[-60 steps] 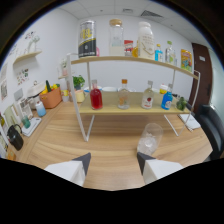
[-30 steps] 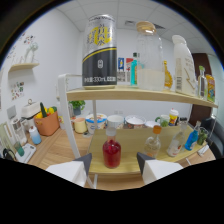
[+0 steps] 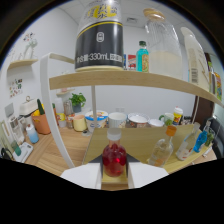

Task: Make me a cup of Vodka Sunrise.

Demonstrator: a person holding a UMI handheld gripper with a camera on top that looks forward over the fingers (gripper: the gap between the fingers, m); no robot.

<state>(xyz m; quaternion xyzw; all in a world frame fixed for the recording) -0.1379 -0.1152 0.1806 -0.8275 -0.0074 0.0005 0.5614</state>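
So the gripper point(image 3: 114, 176) has its jaws open, and the little bottle of red liquid point(image 3: 114, 157) stands between them on the lower shelf point(image 3: 145, 142), small gaps either side. Just beside it is a clear bottle with an orange cap point(image 3: 162, 148). Up on the top shelf point(image 3: 125, 80) there's a big black can point(image 3: 99, 37), a teal bottle point(image 3: 142, 56) and a milky jug point(image 3: 167, 52).

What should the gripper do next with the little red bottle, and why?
Probably ease forward a little, then close. The red bottle stands on the lower shelf between the two fingers of the gripper, which look open with gaps either side, so nothing holds it yet.
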